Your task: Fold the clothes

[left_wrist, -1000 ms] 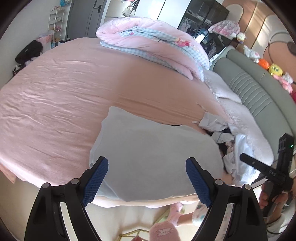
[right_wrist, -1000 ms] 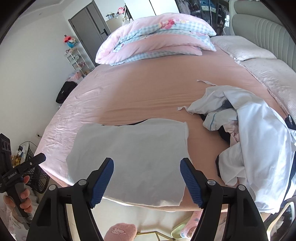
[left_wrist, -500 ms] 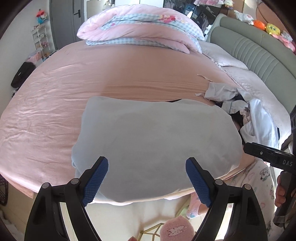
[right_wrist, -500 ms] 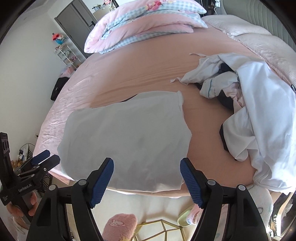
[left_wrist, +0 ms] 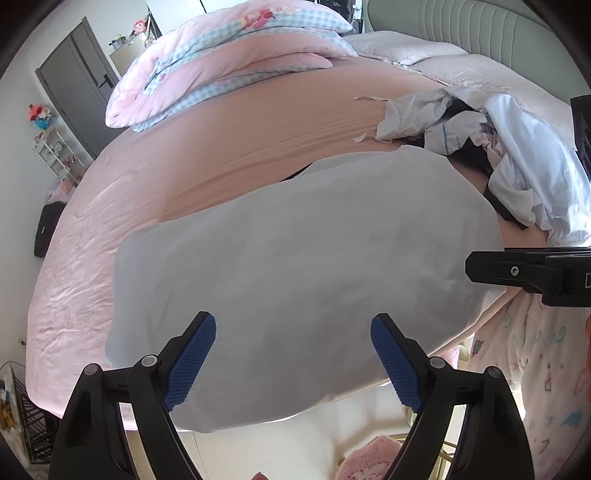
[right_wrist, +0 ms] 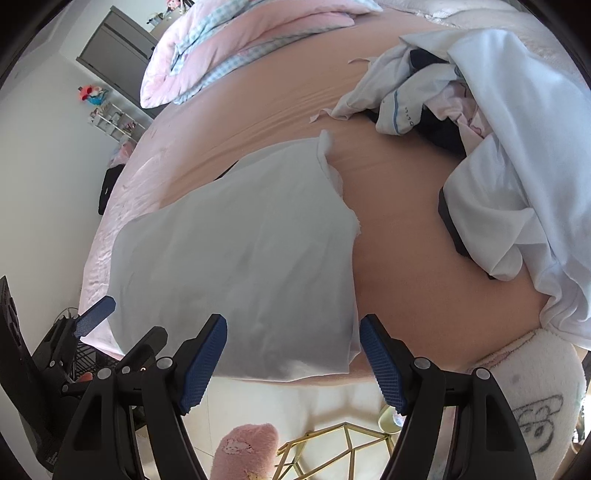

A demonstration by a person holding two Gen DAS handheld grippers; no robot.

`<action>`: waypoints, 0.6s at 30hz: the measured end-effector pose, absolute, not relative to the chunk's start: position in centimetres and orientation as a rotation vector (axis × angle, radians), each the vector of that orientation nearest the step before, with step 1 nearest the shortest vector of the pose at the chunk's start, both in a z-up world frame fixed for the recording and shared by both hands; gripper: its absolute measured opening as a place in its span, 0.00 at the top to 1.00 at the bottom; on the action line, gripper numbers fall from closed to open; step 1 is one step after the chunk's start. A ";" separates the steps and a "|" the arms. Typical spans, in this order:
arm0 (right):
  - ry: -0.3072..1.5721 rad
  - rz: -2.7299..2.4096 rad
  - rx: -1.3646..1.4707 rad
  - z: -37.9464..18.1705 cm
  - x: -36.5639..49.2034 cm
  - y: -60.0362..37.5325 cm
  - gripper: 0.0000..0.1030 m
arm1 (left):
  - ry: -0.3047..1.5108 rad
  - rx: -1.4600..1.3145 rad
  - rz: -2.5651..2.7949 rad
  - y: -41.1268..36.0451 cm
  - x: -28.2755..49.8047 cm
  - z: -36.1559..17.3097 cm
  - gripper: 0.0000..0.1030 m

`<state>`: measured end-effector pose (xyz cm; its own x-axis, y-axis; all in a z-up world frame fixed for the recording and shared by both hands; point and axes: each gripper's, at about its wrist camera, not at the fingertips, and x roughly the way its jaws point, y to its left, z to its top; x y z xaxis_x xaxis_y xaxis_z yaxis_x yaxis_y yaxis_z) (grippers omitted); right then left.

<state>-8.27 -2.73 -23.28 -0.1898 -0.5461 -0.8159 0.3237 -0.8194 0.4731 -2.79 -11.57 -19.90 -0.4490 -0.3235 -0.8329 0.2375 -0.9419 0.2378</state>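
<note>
A pale grey-white garment lies flat on the pink bed, its near edge hanging a little over the bed's front edge; it also shows in the right wrist view. My left gripper is open and empty, just above the garment's near edge. My right gripper is open and empty, over the garment's near right corner. The right gripper also shows at the right edge of the left wrist view; the left gripper shows at the lower left of the right wrist view.
A heap of unfolded white and dark clothes lies on the bed to the right. A folded pink and checked duvet lies at the far side. Grey headboard at the back right. Pink slipper and gold wire frame on the floor.
Both grippers have moved in closer over the garment's near edge and tilted down. The garment lies as before. Both stay open.
</note>
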 end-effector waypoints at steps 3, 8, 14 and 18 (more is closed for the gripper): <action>-0.303 -2.028 1.546 -24.0 -8.4 -2.4 0.28 | -0.161 1.435 -2.400 -10.9 -3.3 -20.4 0.17; -0.340 -2.001 1.571 -25.2 -8.4 -2.1 0.28 | -0.218 1.458 -2.378 -10.0 -3.9 -21.1 0.17; -0.378 -1.978 1.565 -26.1 -8.5 -2.1 0.28 | -0.322 1.405 -2.330 -9.2 -4.0 -21.5 0.17; -0.416 -1.963 1.546 -26.5 -8.7 -1.9 0.28 | -0.337 1.397 -2.313 -8.9 -4.1 -21.9 0.16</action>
